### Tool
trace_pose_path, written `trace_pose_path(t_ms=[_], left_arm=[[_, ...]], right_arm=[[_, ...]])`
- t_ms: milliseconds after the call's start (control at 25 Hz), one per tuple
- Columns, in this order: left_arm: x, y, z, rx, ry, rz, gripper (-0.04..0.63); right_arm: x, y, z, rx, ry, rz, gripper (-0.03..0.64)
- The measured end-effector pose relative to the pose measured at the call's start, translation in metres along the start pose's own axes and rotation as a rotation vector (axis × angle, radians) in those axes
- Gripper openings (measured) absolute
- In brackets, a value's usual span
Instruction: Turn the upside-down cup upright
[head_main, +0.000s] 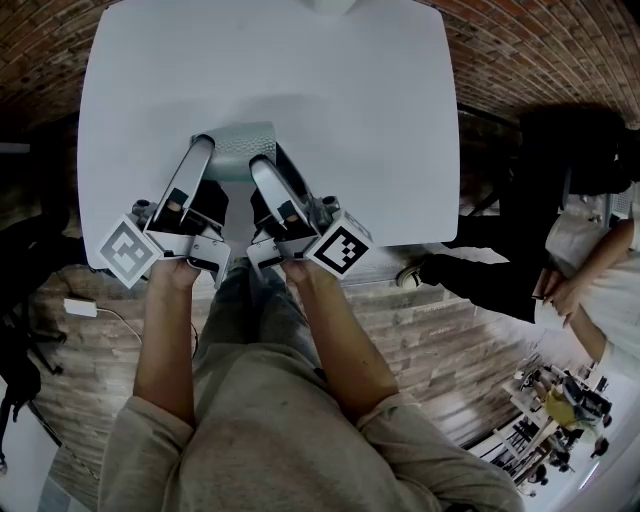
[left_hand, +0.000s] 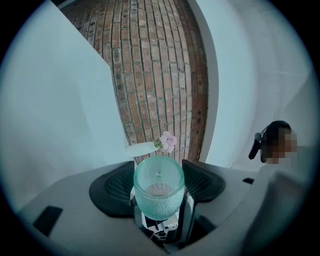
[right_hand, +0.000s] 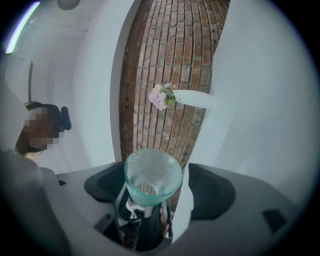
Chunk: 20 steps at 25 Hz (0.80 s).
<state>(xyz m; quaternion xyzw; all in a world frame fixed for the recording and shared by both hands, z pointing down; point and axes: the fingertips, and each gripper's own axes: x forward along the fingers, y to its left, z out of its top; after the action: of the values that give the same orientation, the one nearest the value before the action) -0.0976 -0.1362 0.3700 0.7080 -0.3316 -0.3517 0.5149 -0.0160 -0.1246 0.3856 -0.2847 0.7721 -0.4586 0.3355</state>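
**Left tongs** (left_hand: 158, 172): clenched on the cup (left_hand: 159, 196). The dark ribbed pads (left_hand: 116, 187) sit against either side of the beaded green glass. The tongs are turned on their side, one jaw above the other, which suits swinging the cup round rather than simply lifting it.

**Right tongs** (right_hand: 156, 172): set a shade wider, round the flared mouth end of the same cup. One pad meets the rim and a pale sliver shows at the other. I take it as grasping, though perhaps only lightly. These are also turned on their side, mirroring the left. Their view looks into the cup's open mouth.

**Cup**: held between the two pairs of tongs over the near middle of the table (head_main: 300, 70). From above it appears tipped on its side, neither mouth-down nor upright.
- **Judgement:** the turn is partway. Two grips let one pair let go and take a better hold for the rest.
- **Risk:** smooth glass may slip during that exchange.

**Table**: white, with room to set the cup down mouth-up.

**Vase** (right_hand: 196, 99): white, holding pink flowers (right_hand: 160, 96). It stands at the far edge, well apart from the work.

**Floor** (head_main: 520, 60): brick.

**Person** (head_main: 590, 250): off to the right, well apart.
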Motion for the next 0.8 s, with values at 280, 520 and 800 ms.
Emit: trace_pose_path(t_ms=[280,520,800], left_arm=[[0.0,0.001,0.002,0.001,0.003,0.004,0.299],[0.008,0.0,-0.009,-0.006,0.018,-0.003,0.299],[0.009,0.002,-0.014,-0.012,0.038,-0.007,0.299]], right_arm=[[-0.006,-0.003,0.003,-0.013,-0.002,-0.021,0.38],[-0.019,-0.006,0.016,-0.029,-0.015,-0.046,0.38],[-0.026,-0.006,0.022,-0.056,-0.028,-0.065,0.38]])
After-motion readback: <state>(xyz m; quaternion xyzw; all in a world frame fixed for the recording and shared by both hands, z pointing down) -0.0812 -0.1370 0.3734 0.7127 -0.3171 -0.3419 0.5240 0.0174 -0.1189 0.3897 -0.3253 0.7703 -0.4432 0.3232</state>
